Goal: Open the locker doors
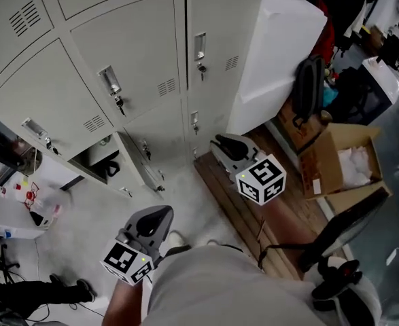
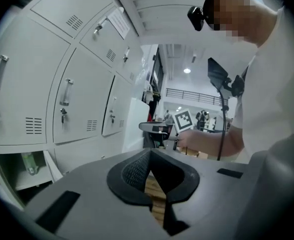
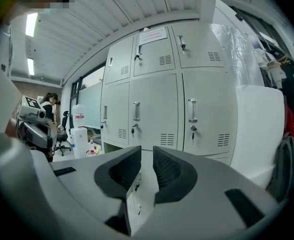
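A bank of grey lockers (image 1: 134, 53) fills the top left of the head view, and most doors are closed with handles and keys. One low door (image 1: 141, 160) stands ajar beside an open compartment (image 1: 94, 158). My right gripper (image 1: 218, 141) hangs in front of the lower right lockers, apart from them. In its own view my right gripper (image 3: 147, 151) has a narrow slit between its pads with nothing in it. My left gripper (image 1: 162, 214) is lower and nearer my body, over the floor. In its own view my left gripper (image 2: 150, 154) has its tips touching and is empty.
A tall white cabinet (image 1: 274, 53) stands right of the lockers, with a black backpack (image 1: 308, 87) against it. Wooden boards (image 1: 240, 209), an open cardboard box (image 1: 345, 158) and an office chair (image 1: 342, 250) lie to the right. A white container (image 1: 9, 216) sits at the left.
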`<state>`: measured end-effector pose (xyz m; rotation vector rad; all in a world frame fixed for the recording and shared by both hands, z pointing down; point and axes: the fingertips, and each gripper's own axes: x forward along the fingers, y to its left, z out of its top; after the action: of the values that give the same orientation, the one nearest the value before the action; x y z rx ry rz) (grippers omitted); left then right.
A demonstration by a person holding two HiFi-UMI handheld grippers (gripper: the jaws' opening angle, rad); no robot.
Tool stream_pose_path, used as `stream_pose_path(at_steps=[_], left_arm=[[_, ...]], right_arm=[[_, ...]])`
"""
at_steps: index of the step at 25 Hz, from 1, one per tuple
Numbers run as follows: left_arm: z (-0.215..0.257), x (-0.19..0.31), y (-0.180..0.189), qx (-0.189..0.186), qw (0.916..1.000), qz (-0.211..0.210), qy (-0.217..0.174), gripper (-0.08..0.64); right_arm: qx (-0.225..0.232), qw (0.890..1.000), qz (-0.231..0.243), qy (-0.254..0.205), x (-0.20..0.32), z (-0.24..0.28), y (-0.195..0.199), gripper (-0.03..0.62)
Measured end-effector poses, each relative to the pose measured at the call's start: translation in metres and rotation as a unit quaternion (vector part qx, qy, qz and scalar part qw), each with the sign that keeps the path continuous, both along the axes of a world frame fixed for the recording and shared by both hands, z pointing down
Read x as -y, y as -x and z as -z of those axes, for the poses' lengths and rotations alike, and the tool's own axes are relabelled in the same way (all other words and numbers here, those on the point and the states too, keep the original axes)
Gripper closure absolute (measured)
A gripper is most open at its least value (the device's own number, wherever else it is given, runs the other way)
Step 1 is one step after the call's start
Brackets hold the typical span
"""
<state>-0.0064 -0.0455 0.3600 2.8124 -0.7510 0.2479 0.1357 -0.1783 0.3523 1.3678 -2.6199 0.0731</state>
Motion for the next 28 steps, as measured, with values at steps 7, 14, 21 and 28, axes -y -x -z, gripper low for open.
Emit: stream_pose_path(at_steps=[7, 14, 21, 28], left_arm=[[0.006, 0.040, 0.035, -0.011, 0.9993, -0.033, 0.009, 0.549], [0.006, 0.081, 0.039, -0.001, 0.9996, -0.026, -0.014, 0.549], [0.013, 0.123, 0.011, -0.009, 0.9999, 0.011, 0.005, 0.549], [0.021, 0.147, -0.008, -0.006, 0.9994, 0.033, 0.005, 0.549]], right_arm=[[0.009, 0.998, -0.055, -0.006, 0.066, 0.007, 0.003, 0.524], [0.015, 0.995, -0.082, -0.054, 0.152, 0.049, -0.005, 0.480], [0.017, 0.995, -0.074, -0.069, 0.236, 0.077, -0.022, 0.446], [0.032, 0.996, -0.055, -0.065, 0.277, 0.081, -0.024, 0.445]])
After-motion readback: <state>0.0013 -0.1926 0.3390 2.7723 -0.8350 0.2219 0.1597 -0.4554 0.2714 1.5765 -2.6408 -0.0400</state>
